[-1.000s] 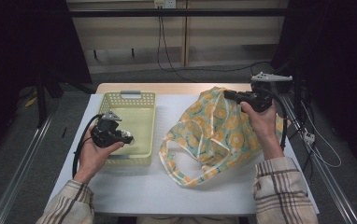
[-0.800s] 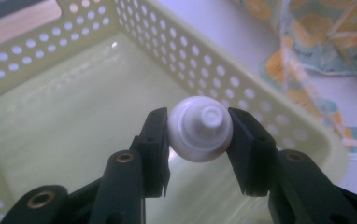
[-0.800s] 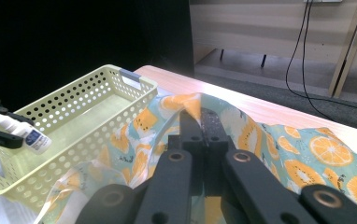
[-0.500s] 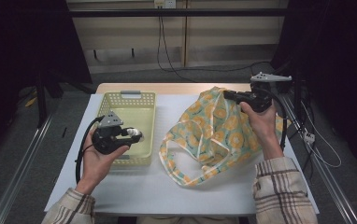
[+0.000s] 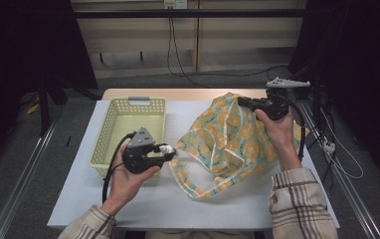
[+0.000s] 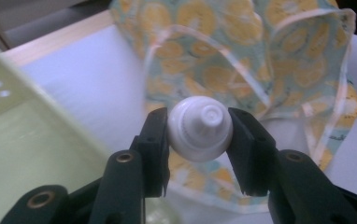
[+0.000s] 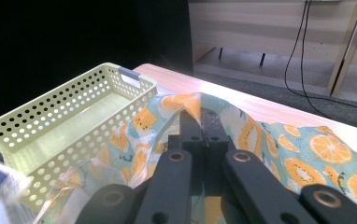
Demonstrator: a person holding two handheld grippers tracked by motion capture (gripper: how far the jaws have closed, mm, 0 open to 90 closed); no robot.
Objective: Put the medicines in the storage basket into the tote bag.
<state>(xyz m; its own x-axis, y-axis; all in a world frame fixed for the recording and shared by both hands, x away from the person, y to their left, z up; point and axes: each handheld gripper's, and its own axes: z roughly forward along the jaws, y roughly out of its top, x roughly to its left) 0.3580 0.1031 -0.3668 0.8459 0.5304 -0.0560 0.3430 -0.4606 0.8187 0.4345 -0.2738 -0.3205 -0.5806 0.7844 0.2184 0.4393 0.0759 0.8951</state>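
High view: left gripper (image 5: 170,151) sits over the near right corner of the pale yellow basket (image 5: 109,130), jaws partly closed on a small white tube (image 5: 164,149), pointing toward the fruit-print bag (image 5: 228,142). The tube is in the air just at the bag's open near-left edge, not inside it. Right gripper (image 5: 241,102) is at the far top of the bag, jaws pinched tight on the bag's rim, lifting the fabric. Bag lies right of the basket on the white table (image 5: 143,204), its strap loop trailing toward the person. Plaid sleeves come in at the bottom.

Left gripper view: left gripper (image 6: 199,133) clamps the white tube (image 6: 200,128) cap-end on, one pad against each side. Beyond it the bag (image 6: 260,60) gapes with a pale trimmed rim; the basket (image 6: 22,140) is at left, blurred.

Right gripper view: right gripper (image 7: 200,119) has its jaws fully together with the bag (image 7: 307,154) fabric nipped at the tips. The basket (image 7: 69,121) stands beside the bag, just touching its cloth. Blurred white shape at lower left, likely the tube, can't tell for sure.
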